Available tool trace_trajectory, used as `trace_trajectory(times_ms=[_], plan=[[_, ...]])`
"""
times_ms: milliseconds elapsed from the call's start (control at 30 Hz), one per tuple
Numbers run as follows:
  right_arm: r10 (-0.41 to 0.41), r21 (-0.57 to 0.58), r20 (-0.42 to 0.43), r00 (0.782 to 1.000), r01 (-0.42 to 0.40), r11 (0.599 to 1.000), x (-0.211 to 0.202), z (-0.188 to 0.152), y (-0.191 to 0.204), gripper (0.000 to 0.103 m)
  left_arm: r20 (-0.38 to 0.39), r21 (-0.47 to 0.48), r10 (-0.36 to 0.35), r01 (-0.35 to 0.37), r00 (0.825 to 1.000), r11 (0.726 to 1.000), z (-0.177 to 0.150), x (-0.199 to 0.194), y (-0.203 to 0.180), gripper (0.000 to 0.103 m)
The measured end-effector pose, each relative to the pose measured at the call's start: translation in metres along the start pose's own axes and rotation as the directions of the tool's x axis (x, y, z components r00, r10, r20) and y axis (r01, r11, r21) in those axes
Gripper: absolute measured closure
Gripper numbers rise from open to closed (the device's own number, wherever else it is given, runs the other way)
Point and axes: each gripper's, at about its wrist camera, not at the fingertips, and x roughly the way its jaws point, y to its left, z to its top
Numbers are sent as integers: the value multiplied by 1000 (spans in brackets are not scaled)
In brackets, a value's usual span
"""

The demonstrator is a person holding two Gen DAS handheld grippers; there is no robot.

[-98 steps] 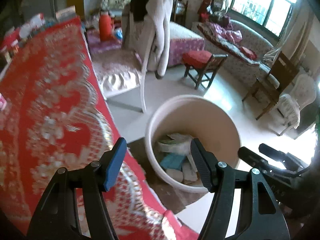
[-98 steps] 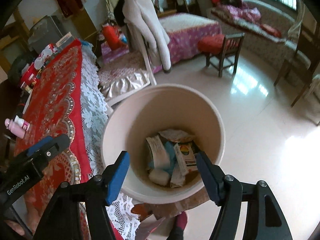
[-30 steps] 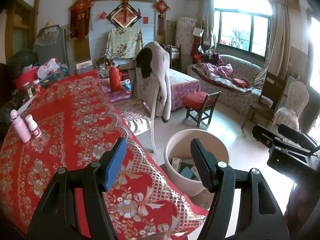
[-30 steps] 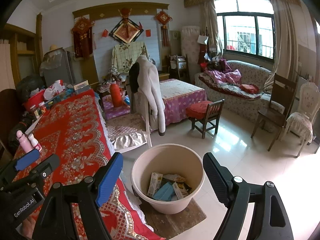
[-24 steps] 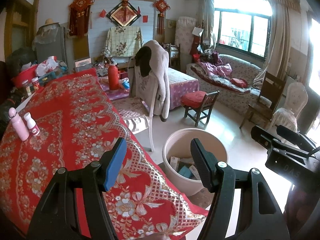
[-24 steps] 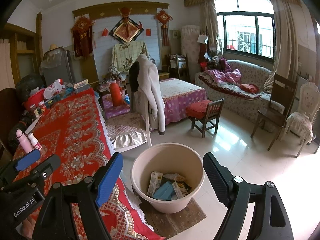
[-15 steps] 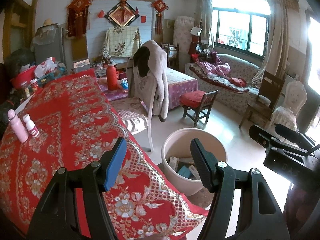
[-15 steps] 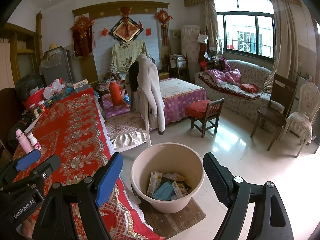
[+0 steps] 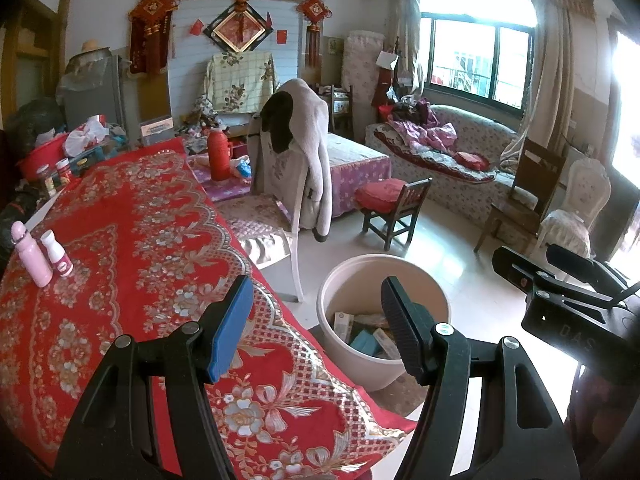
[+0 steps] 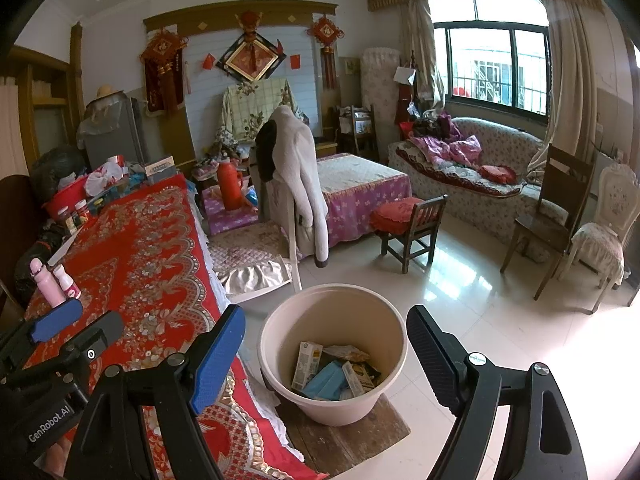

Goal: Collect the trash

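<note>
This is looking like a lived-in home, a family living room. A floral sofa (image 10: 492, 160) is sitting under the far window (image 10: 496, 68), red knot ornaments (image 10: 326, 34) are hanging on the far wall, and a coat (image 10: 298, 172) is draping over a chair. A table under a red cloth (image 10: 140, 248) is standing on the left, carrying 2 bottles (image 10: 56, 280), with a bin (image 10: 332, 344) holding cartons on the near floor.

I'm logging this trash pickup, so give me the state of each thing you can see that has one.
Left gripper: jaws open, empty.
Right gripper: jaws open, empty.
Bin: upright on the floor, uncovered, trash lying at the bottom.
Pink bottle: upright on the tablecloth, capped.
White bottle: upright beside it, capped.
</note>
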Motion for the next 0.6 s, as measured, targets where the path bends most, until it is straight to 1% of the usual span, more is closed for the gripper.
trace_trajectory(times_ms=[600], plan=[[-4, 3, -9, 1000, 4, 1000, 5, -5, -6, 22, -27, -12, -25, 25, 999, 1000, -4, 9, 2, 38]])
